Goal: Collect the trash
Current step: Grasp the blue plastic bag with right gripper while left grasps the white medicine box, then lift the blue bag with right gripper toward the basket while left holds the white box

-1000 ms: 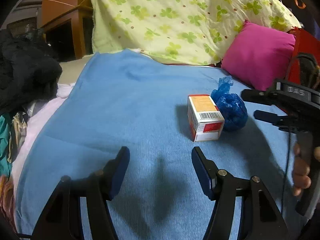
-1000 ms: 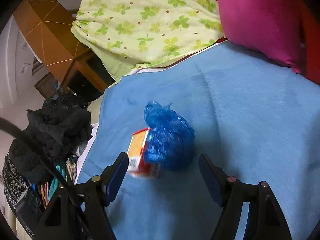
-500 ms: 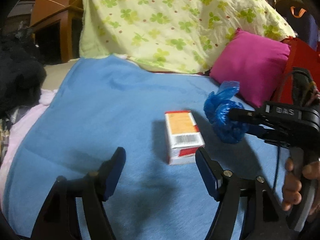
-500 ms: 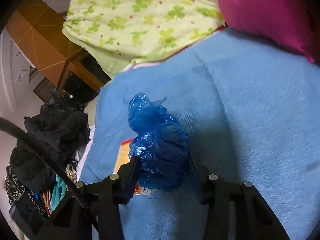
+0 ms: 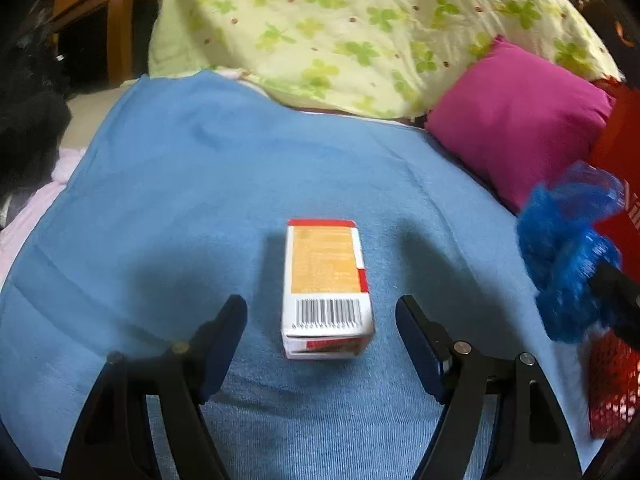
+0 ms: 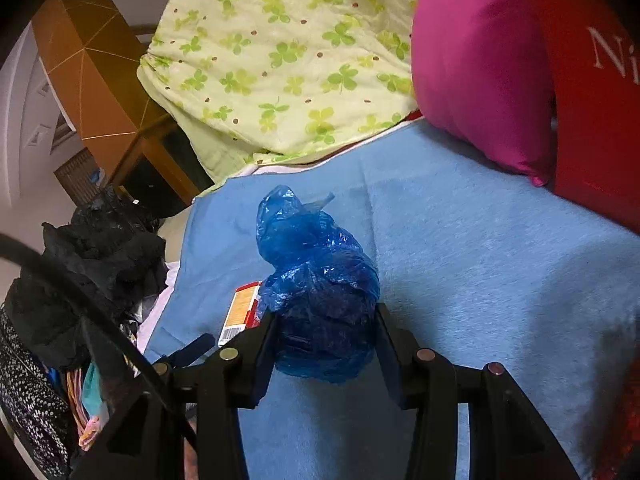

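On the blue blanket (image 5: 180,184), right gripper (image 6: 326,340) clamps a blue bag (image 6: 316,280).

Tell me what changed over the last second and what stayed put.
The right gripper closed on the blue bag and lifted it off the blue blanket, away from the box. The left gripper, open, moved up to straddle the box. The box, pink pillow and blanket stayed put.
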Demonstrator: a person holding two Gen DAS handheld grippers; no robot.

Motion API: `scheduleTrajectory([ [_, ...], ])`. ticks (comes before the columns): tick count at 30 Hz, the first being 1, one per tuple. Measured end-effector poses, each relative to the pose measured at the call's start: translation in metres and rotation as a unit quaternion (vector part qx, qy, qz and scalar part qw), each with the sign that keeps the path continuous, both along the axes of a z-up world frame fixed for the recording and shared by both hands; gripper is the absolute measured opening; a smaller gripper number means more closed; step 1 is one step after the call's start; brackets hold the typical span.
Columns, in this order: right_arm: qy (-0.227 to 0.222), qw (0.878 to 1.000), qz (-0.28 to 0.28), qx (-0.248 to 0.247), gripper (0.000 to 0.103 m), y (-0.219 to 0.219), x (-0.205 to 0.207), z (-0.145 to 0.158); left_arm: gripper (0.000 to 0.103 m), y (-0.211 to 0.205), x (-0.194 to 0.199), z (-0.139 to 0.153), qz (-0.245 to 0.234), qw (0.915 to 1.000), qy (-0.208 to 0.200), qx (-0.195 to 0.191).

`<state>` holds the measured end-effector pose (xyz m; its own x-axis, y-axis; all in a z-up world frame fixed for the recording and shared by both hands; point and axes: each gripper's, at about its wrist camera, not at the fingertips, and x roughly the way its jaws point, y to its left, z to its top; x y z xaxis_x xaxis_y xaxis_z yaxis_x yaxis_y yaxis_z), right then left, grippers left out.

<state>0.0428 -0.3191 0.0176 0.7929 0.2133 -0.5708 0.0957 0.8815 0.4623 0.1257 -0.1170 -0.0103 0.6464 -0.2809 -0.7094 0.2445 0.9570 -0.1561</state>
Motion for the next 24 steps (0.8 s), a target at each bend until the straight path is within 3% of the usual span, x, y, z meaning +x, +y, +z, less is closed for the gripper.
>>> scheduleTrajectory([
  [1, -0.001, 1.0, 0.0, 0.0, 0.048, 0.001, -0.001, 0.001, 0.057, 0.001, 0.002, -0.001, 0.0, 1.0, 0.005, -0.007],
  [2, -0.003, 1.0, 0.001, -0.001, 0.048, 0.002, -0.002, 0.002, 0.049, 0.002, 0.005, -0.003, -0.004, 0.9998, 0.014, -0.013],
  [11, -0.029, 0.999, 0.013, -0.005, 0.048, 0.006, -0.039, 0.012, 0.048, 0.006, -0.007, 0.004, -0.003, 0.9999, 0.011, -0.007],
  [24, -0.085, 0.995, 0.023, -0.048, 0.048, 0.021, -0.105, 0.032, 0.048, 0.016, -0.086, 0.065, 0.003, 0.9953, -0.084, 0.048],
])
